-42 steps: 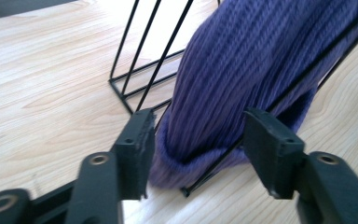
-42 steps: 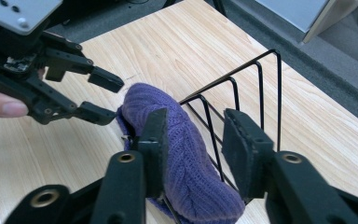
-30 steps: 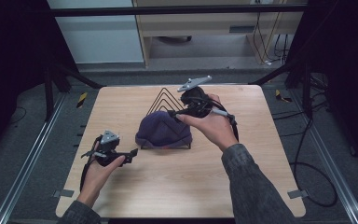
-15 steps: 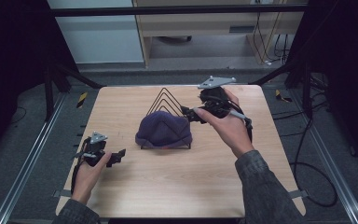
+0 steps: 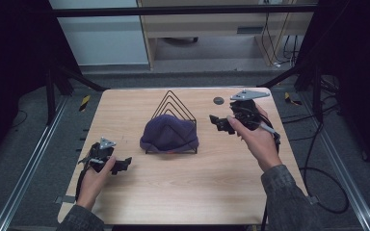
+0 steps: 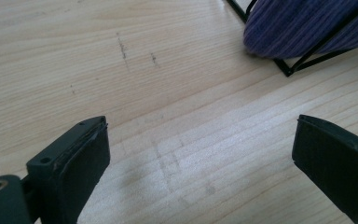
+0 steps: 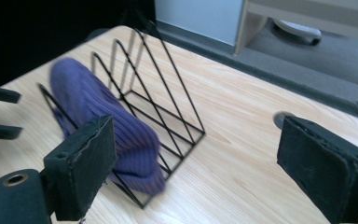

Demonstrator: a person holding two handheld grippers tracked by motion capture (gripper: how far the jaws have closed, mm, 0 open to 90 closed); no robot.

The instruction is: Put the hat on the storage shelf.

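Purple knitted hat (image 5: 169,135) is lying draped inside the black wire rack (image 5: 173,107) at the table's (image 5: 183,192) centre, its near edge spilling past the rack's front. One hat, one rack and two grippers are showing. The right gripper (image 5: 220,123) is hovering just right of the rack, the hand (image 5: 257,137) angled inward, jaws spread wide and pinching nothing. The left gripper (image 5: 121,165) is sitting low near the table's front-left, well apart from the hat, jaws likewise spread and empty. In the right gripper view the hat is blurring; in the left gripper view it is being cut off at the top edge.
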